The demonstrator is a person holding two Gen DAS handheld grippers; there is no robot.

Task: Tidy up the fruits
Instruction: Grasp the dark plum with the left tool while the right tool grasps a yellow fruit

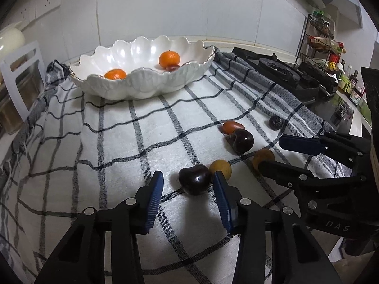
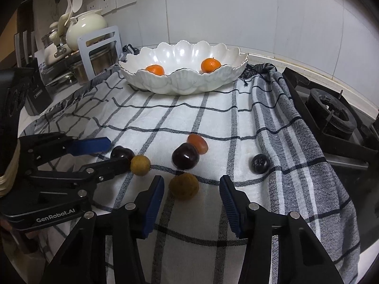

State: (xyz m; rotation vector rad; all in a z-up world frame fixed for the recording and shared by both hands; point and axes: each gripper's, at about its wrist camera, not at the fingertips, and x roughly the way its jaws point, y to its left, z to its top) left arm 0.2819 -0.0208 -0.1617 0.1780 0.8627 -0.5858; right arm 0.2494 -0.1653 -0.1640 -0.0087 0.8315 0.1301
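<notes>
A white scalloped bowl at the back of the checked cloth holds two oranges and a small dark fruit. On the cloth lie two dark cherries, two tan longans, a red-orange fruit and a dark berry. My left gripper is open around the near cherry, not touching it. My right gripper is open around a longan.
A gas stove lies right of the cloth. A spice rack stands at the far right. A teapot, pots and a white stand crowd the left. Wall sockets are behind.
</notes>
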